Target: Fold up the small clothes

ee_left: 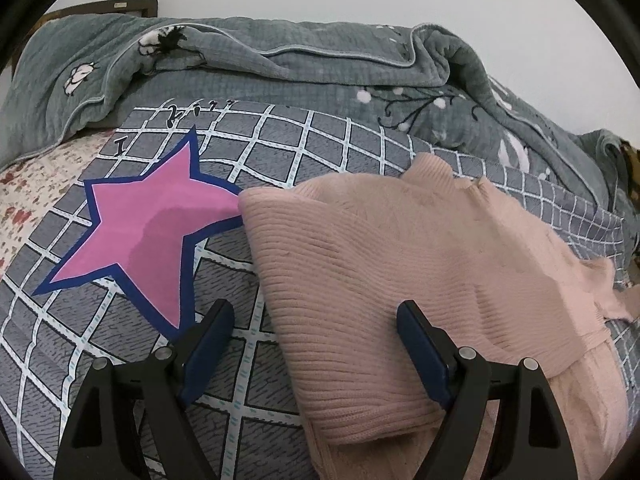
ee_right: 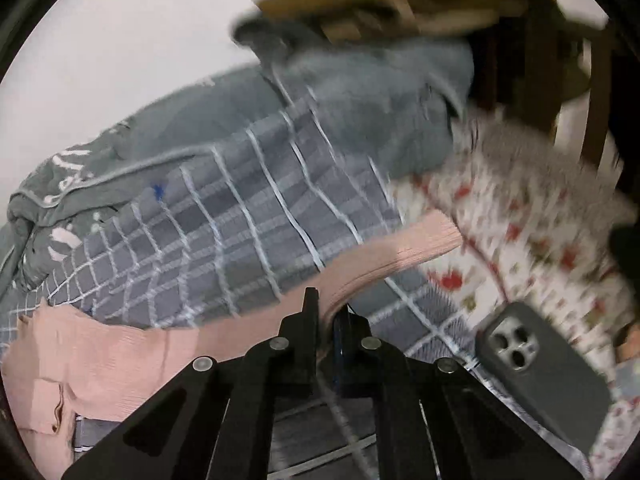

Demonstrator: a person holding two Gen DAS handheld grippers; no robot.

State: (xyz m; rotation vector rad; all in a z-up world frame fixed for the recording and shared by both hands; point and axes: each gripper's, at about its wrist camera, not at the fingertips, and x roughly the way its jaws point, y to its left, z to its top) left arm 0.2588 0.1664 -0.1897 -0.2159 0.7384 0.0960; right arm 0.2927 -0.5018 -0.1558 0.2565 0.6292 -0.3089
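A pink ribbed knit sweater (ee_left: 400,264) lies on a grey checked bed sheet (ee_left: 280,152), its left part folded over. My left gripper (ee_left: 316,320) is open, hovering over the sweater's near left edge, one finger over the sheet, one over the knit. In the blurred right wrist view my right gripper (ee_right: 326,308) is shut on a sleeve or hem of the pink sweater (ee_right: 400,248), which is lifted and stretched toward the cuff at the right. The rest of the sweater (ee_right: 100,352) lies at lower left.
A pink star with a blue border (ee_left: 160,224) is printed on the sheet. A rumpled grey-green quilt (ee_left: 320,60) lies behind. A phone in a grey case (ee_right: 544,372) lies on a floral sheet (ee_right: 520,208) at right. Wooden furniture (ee_right: 560,60) stands beyond.
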